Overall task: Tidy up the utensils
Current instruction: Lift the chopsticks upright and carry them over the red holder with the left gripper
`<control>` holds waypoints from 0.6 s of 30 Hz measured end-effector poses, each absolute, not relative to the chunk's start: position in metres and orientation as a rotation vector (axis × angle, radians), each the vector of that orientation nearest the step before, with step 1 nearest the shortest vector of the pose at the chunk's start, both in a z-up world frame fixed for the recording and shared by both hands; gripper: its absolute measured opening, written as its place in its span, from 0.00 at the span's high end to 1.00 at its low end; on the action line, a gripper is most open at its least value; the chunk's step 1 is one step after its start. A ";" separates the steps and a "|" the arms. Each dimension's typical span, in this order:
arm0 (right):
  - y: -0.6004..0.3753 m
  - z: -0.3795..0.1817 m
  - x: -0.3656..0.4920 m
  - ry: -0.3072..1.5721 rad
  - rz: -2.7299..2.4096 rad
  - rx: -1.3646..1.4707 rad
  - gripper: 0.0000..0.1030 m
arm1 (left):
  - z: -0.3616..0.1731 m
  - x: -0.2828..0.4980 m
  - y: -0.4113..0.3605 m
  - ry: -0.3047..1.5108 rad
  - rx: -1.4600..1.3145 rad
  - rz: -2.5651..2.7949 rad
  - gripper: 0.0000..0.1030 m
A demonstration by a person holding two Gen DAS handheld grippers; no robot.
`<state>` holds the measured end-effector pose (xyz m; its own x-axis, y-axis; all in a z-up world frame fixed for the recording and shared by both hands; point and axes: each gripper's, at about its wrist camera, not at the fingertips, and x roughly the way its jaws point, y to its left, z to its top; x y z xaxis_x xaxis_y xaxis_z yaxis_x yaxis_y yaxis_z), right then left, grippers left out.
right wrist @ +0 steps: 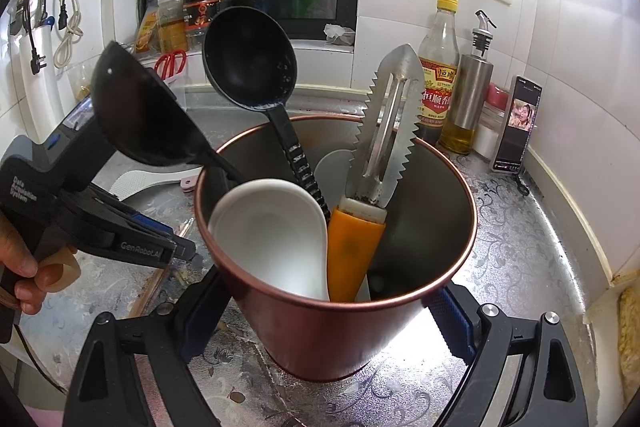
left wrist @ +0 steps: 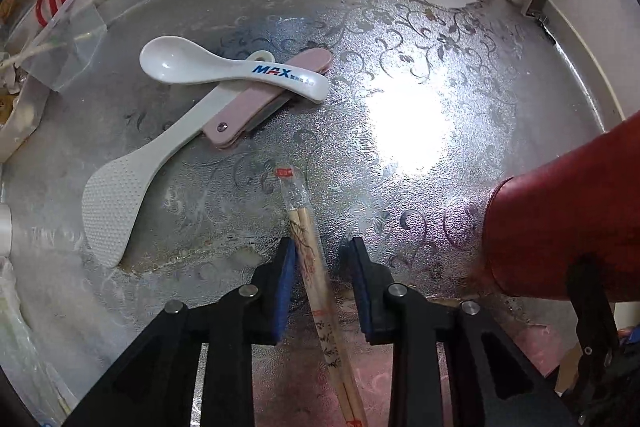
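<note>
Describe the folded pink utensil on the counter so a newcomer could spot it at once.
Start at the patterned silver counter, left of the red cup. Three loose utensils are stacked there. The pink folding utensil lies under the white MAX spoon, across the rice paddle; it alone is pink, flat and riveted.

Bright glare on the counter [left wrist: 408, 131]; fisheye edges bend and darken.
</note>
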<state>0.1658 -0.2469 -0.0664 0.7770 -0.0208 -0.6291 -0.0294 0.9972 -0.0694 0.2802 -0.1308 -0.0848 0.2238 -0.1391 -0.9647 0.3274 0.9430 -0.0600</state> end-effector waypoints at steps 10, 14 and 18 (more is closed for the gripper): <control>-0.246 -0.066 0.165 0.682 0.005 -0.073 0.10 | -0.072 0.266 -0.092 1.231 0.008 -0.327 0.90; -0.246 -0.066 0.165 0.683 0.006 -0.072 0.10 | -0.057 0.261 -0.081 1.174 -0.031 -0.332 0.90; -0.245 -0.066 0.164 0.683 0.008 -0.073 0.10 | -0.038 0.255 -0.072 1.104 -0.058 -0.334 0.90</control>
<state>0.1636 -0.2455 -0.0660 0.7756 -0.0169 -0.6310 -0.0308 0.9974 -0.0645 0.2546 -0.0721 -0.0381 0.4052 -0.2932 -0.8659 0.2361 0.9486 -0.2107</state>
